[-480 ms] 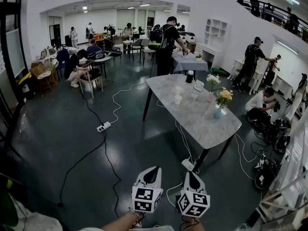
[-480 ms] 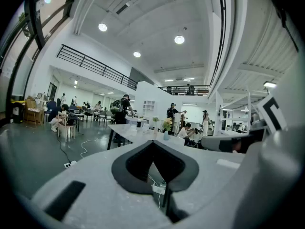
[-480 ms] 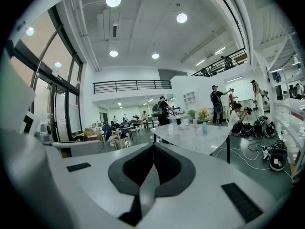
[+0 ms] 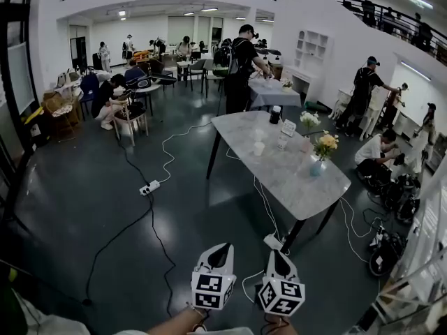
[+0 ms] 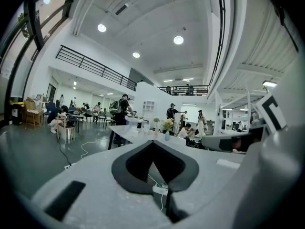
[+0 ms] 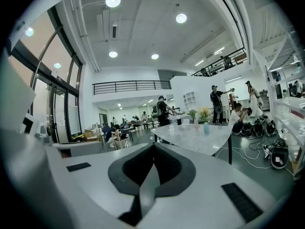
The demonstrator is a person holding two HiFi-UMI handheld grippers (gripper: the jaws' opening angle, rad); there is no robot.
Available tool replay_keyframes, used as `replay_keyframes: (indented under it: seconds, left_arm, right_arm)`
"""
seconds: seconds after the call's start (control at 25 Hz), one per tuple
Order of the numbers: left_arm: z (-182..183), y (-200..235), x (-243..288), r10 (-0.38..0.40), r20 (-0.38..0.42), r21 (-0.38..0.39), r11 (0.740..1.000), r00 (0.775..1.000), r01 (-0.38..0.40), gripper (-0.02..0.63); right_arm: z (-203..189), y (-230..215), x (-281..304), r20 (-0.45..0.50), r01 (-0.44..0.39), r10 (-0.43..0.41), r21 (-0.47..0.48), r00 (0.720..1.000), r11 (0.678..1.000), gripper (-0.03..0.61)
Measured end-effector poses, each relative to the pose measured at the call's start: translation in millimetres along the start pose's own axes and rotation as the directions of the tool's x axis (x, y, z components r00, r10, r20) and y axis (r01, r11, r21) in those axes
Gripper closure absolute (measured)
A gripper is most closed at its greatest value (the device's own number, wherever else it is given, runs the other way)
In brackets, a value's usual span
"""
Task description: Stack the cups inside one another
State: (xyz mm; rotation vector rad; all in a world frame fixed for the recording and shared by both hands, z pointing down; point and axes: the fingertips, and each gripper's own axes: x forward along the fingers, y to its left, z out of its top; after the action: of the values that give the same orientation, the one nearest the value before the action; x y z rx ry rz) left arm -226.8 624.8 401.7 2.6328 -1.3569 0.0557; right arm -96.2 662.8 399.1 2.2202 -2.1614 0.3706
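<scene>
Several small pale cups point(image 4: 259, 147) stand apart from one another near the far end of a marble table point(image 4: 293, 180), across the room from me. The left gripper view shows the cups point(image 5: 144, 126) as tiny shapes on the tabletop, and so does the right gripper view of the cups point(image 6: 184, 123). My left gripper point(image 4: 222, 246) and right gripper point(image 4: 277, 252) hang side by side over the dark floor, well short of the table. Both are shut and hold nothing. The left gripper point(image 5: 152, 142) has its tips meeting, and the right gripper point(image 6: 153, 144) is pressed shut.
Also on the table: yellow flowers point(image 4: 325, 143) in a blue vase, white flowers point(image 4: 309, 119), a card and a dark container point(image 4: 275, 114). Cables and power strips point(image 4: 149, 187) lie on the floor. People stand and sit around tables, chairs and gear further back and to the right.
Both grippers stay where they were, still shut. The head view has shifted only slightly; people in the background have moved a little.
</scene>
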Motion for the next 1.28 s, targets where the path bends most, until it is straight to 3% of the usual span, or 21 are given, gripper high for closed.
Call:
replay_keyframes:
  seconds: [0.32,0.68,1.28]
  left_arm:
    - [0,36,1,-0.018,-0.005,0.015,1.000,1.000,0.018,0.607]
    - [-17,63,11,-0.011,-0.053,0.000,1.000,0.999,0.011,0.607]
    - [6,106,105,0.054,-0.039,0.022,0.998,0.998,-0.053,0.607]
  right_arm:
    - [-3,18,17,0.020,0.038,-0.038,0.014,0.999,0.999,0.572]
    - [-31,13,36,-0.057,0.085,-0.083,0.045,0.995,0.995,0.572]
    - [-3,-3,153,-0.049,0.024,-0.021,0.044,0.999,0.999,0.572]
